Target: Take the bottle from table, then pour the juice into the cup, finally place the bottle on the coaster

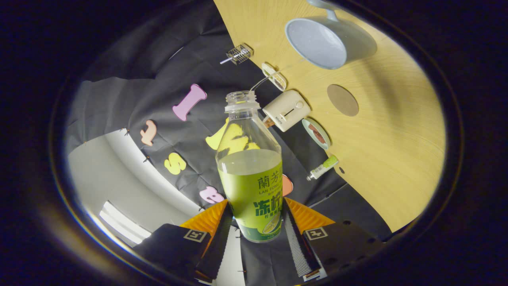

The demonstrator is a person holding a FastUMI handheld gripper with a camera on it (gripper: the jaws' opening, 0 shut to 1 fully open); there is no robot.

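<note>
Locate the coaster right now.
In the gripper view, the coaster lies flat on the table, between the cup and the toaster, beyond the bottle held in the jaws.

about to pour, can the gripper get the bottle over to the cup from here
Probably yes. The gripper is shut on the bottle, cap off, held off the table. The cup lies beyond the fingers with bare tabletop around it; the toaster stands nearer, at the table's edge.

The claw (257,222) is rolled sideways, both fingers (217,230) pressed against the clear green-labelled plastic bottle (251,174).
</note>
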